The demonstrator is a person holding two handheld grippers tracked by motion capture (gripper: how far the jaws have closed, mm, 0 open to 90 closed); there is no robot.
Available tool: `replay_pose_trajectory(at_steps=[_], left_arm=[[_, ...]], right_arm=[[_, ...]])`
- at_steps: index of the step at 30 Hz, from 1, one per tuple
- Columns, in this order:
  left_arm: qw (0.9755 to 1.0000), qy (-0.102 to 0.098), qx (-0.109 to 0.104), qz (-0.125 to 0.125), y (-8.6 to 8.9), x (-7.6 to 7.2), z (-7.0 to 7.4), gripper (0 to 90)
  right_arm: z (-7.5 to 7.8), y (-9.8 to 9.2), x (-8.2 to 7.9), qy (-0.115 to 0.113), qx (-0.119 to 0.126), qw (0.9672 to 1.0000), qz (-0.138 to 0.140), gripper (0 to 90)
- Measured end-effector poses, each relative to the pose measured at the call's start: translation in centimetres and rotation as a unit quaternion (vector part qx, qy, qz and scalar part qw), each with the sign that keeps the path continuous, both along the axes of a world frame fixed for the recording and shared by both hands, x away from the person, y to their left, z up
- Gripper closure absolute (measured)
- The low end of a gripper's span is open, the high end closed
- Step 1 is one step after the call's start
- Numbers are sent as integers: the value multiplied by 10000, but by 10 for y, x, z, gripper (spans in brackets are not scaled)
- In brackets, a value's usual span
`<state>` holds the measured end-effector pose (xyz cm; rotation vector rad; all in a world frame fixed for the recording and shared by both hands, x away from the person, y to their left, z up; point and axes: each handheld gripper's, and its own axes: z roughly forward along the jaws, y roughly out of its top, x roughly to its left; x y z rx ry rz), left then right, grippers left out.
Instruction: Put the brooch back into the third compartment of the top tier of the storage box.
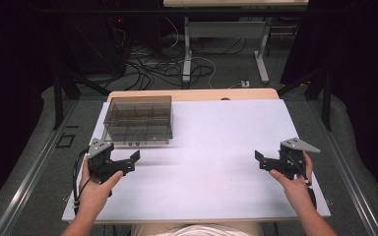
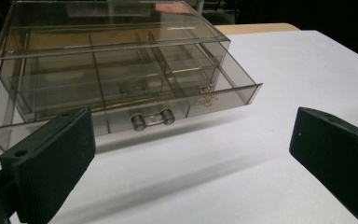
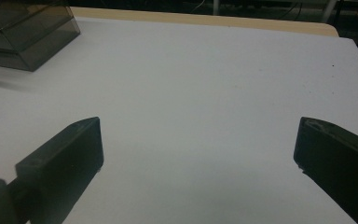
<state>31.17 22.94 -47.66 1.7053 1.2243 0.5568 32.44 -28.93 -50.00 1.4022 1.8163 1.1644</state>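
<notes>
A smoky see-through drawer box [image 1: 138, 118] stands at the back left of the white table [image 1: 211, 172]. In the left gripper view the box [image 2: 107, 46] has its bottom drawer pulled out a little, with a metal handle [image 2: 152, 119] on the front and small gold bits [image 2: 207, 95] inside at the right. My left gripper [image 1: 124, 156] sits just in front of the box, jaws wide and nothing between them [image 2: 189, 135]. My right gripper [image 1: 269, 156] rests over the table's right side, open and empty [image 3: 198, 135]. A corner of the box [image 3: 23, 37] shows in the right gripper view.
The box's drawers are split into several compartments. A wooden strip [image 1: 192, 94] runs along the table's far edge. Beyond it are desk legs [image 1: 187, 54] and cables [image 1: 152, 69] on the floor. Bare white tabletop lies between the two grippers.
</notes>
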Motion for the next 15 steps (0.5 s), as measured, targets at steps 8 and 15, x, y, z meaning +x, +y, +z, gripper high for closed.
replay_pose_trajectory(at_steps=[8, 15], left_arm=[[10000, 25, -25, -67, 12, -2, -12, 1], [9999, 47, -58, -69, 18, -4, -21, 2]], right_arm=[[-1, 1, 0, 32, 27, 10000, 14, 11], [-1, 0, 0, 52, -16, 10000, 23, 11]])
